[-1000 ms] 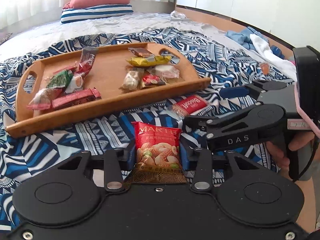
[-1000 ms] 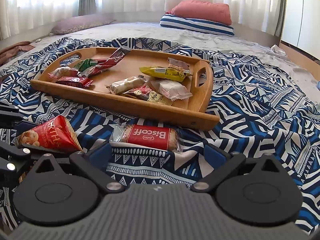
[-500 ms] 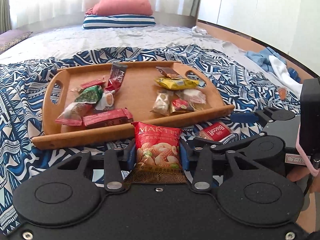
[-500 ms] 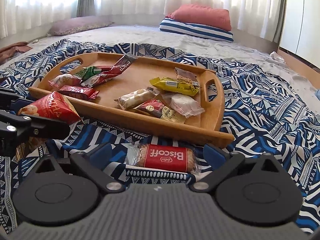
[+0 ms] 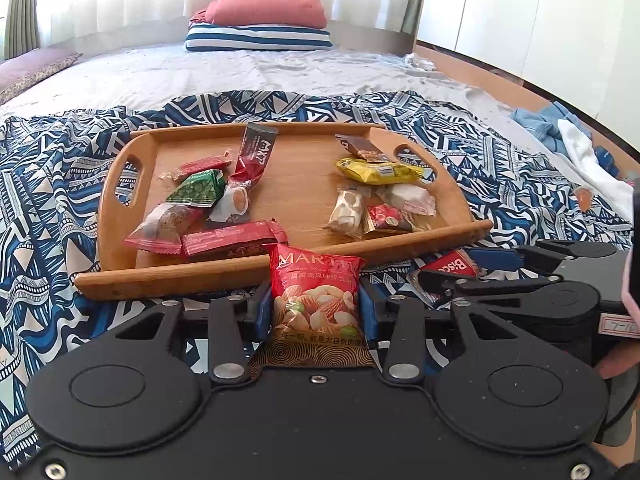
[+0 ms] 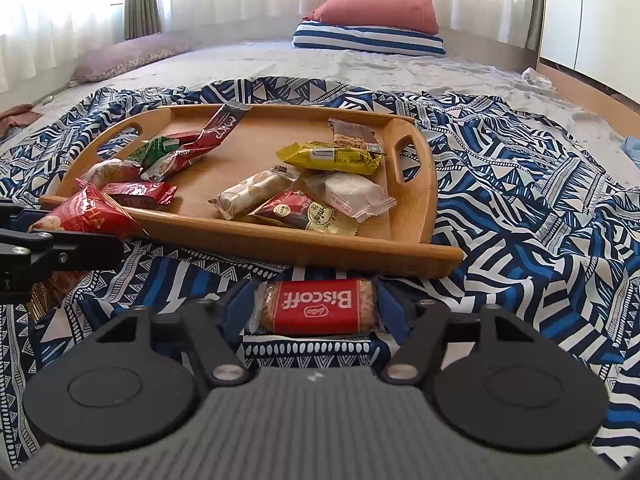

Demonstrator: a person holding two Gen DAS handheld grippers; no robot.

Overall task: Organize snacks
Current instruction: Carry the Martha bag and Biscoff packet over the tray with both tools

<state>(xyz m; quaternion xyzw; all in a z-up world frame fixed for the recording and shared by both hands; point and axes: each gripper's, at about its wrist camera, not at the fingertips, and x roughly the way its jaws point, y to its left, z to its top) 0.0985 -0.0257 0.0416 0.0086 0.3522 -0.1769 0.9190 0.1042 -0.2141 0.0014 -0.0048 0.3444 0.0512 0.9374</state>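
My left gripper (image 5: 315, 307) is shut on a red nut packet (image 5: 316, 292) and holds it upright just before the near rim of the wooden tray (image 5: 304, 168). The packet also shows at the left of the right wrist view (image 6: 86, 216). My right gripper (image 6: 316, 306) has its fingers around a red Biscoff biscuit pack (image 6: 318, 306) lying on the patterned cloth in front of the tray (image 6: 248, 236); the blue pads sit at the pack's ends. The tray holds several wrapped snacks in two groups, left and right.
A blue-and-white patterned cloth (image 6: 520, 216) covers the bed. Striped and red pillows (image 5: 260, 24) lie at the far end. Clothes (image 5: 568, 140) lie by the right bed edge. A wardrobe stands at the right.
My left gripper carried the nut packet toward the tray's near rim. My right gripper advanced and its fingers narrowed around the Biscoff pack.
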